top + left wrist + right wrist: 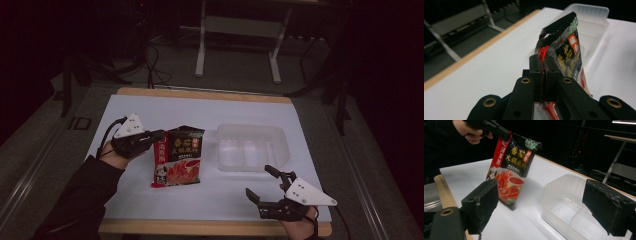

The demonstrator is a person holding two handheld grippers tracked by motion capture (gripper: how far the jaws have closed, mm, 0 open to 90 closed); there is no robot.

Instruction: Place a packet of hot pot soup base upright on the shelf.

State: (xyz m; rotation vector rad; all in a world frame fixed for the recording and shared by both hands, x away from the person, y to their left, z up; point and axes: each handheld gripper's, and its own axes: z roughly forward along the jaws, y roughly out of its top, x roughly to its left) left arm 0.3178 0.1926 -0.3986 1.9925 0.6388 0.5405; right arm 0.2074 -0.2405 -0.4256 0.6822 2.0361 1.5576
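- a white-topped table (200, 115) with a pale wooden edge stands in a dark room, with a grey metal frame (239, 25) on the floor behind it.
- a clear plastic container (252, 147), split into compartments, sits on the right half of the table, just beside the packet and apart from it (in the right gripper view (564, 202) its divider shows through the wall).
- a black and red sauce packet (177, 156), printed with chinese characters and a picture of a red dish, hangs left of the container; in the right gripper view the packet (510, 170) is held up by its top corner, tilted, its lower end close above the table top.
- the left gripper (156, 136), held in a dark-sleeved hand at the packet's upper left corner, has its jaws clamped tight on the packet's edge; the left gripper view shows the packet (564, 50) pinched between the two black pads (535, 66).
- the right gripper (263, 181) rests near the front right edge of the table, well apart from the packet, its jaws spread wide with nothing between them.
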